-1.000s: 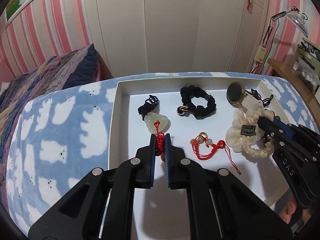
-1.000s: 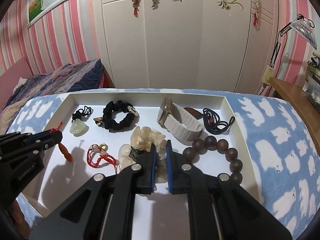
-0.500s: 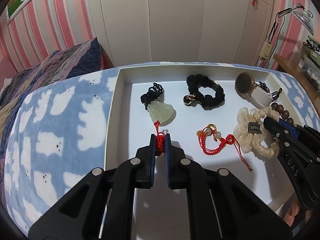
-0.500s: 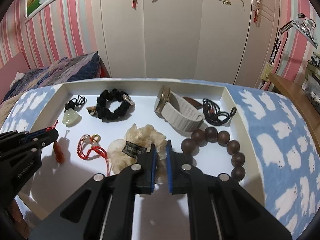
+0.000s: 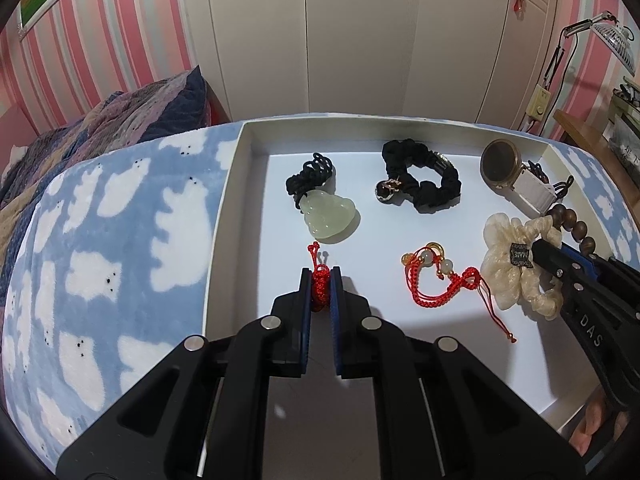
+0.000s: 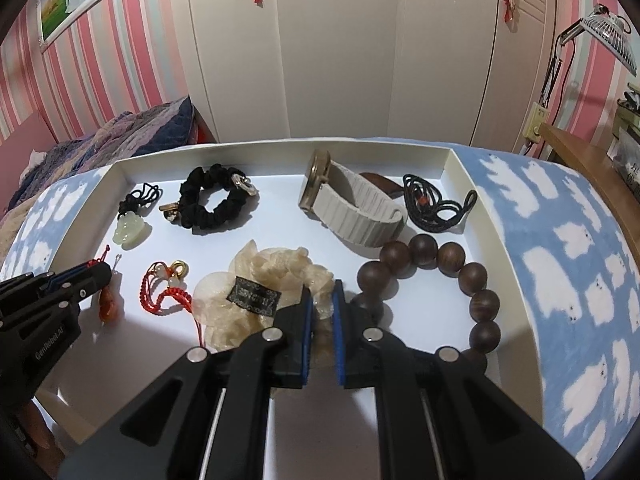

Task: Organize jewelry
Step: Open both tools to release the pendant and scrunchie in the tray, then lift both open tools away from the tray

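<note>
A white tray (image 5: 224, 216) lies on a cloud-print blanket. My left gripper (image 5: 321, 286) is shut on the red knotted cord (image 5: 320, 290) of an orange-red pendant (image 6: 108, 304), which hangs just above the tray floor near its left wall. My right gripper (image 6: 322, 300) is shut on the cream scrunchie (image 6: 260, 288) at the tray's front middle; it also shows in the left wrist view (image 5: 516, 268). A jade pendant (image 5: 328, 216), a black scrunchie (image 5: 420, 184), a red cord bracelet (image 5: 436, 280), a watch (image 6: 352, 204), a black cord (image 6: 436, 204) and a wooden bead bracelet (image 6: 452, 276) lie in the tray.
The tray wall (image 6: 480, 220) rises on the right, with blanket (image 6: 560, 240) beyond it. A quilt (image 5: 120, 120) lies at the back left. A wooden desk (image 6: 580, 156) and a lamp (image 6: 608, 36) stand at the right. White wardrobe doors (image 6: 360, 60) are behind.
My left gripper has drawn back and up with the red cord, away from the jade pendant. My right gripper has stayed shut on the cream scrunchie, pulling it slightly nearer.
</note>
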The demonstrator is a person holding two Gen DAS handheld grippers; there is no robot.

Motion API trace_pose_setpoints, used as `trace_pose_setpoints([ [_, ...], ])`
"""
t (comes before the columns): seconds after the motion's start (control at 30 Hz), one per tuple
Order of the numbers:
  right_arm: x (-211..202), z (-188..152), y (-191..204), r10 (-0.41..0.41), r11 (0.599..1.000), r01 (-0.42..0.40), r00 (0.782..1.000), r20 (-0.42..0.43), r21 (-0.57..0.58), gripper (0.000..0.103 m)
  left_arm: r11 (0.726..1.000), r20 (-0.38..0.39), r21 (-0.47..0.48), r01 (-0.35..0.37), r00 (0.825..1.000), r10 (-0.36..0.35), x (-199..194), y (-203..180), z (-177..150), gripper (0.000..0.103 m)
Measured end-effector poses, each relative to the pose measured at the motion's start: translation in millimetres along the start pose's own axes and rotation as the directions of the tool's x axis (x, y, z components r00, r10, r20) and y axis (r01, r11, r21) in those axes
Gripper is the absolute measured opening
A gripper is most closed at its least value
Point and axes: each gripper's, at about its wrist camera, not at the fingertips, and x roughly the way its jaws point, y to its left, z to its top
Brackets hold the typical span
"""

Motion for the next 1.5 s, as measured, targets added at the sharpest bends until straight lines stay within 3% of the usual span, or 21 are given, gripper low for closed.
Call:
trace_pose_setpoints([
  [0.6,1.7,-2.1,4.1,-0.019,1.0,0.019,1.0,-0.006,-0.018,0.015,1.0,0.002,0.009,0.003,1.0,-0.003,1.8,-2.7,0.6,0.009],
  [0.73,1.7,-2.9,6.0,-0.024,0.999,0.024,1.0,-0.002,-0.023,0.016,1.0,0.007,0.018,-0.013,1.0,0.013,2.6,-4.9,0.5,0.023],
  [0.83,0.8,-2.9,5.2,-0.009,1.0,0.009,1.0,-0.009,-0.018,0.02,0.999,0.007,0.022,-0.025,1.0,0.024,3.0,-7.1,0.8,0.027],
  [0.97,-7.2,-1.4,5.4,0.032,0.999,-0.032,0.999,-0.008,-0.011,0.037,0.999,0.027,0.025,-0.045,0.999,0.044,-4.4,-8.9,4.2,0.036],
  [1.03,-16.8,1.7,7.0,0.024,0.999,-0.023,0.999,0.021,-0.024,0.043,0.999,0.037,0.025,-0.038,0.999,0.037,-12.6,-8.7,5.2,0.051],
  [1.1,-26.8,6.7,5.2,0.028,0.999,-0.027,0.998,0.055,-0.025,0.054,0.999,0.048,0.031,-0.034,0.998,0.032,-23.4,-9.7,7.7,0.059],
  [1.2,-33.3,15.3,0.9,0.022,0.999,-0.019,0.997,0.07,-0.034,0.061,0.999,0.06,0.038,-0.017,0.998,0.015,-41.4,-4.7,12.9,0.064],
  [1.33,-43.1,19.7,-9.2,-0.011,1.0,0.012,0.995,0.099,-0.008,0.073,0.998,0.092,0.03,-0.048,0.995,0.045,-61.5,11.9,20.1,0.086],
  [1.4,-50.9,20.6,-14.9,-0.005,1.0,0.004,0.994,0.109,0.008,0.083,0.997,0.113,0.019,-0.068,0.991,0.066,-72.5,20.5,21.3,0.091],
  [1.5,-66.9,17.6,-19.0,-0.04,0.999,0.041,0.991,0.126,-0.001,0.087,0.997,0.11,-0.001,-0.076,0.991,0.075,-84.8,27.5,18.6,0.096],
])
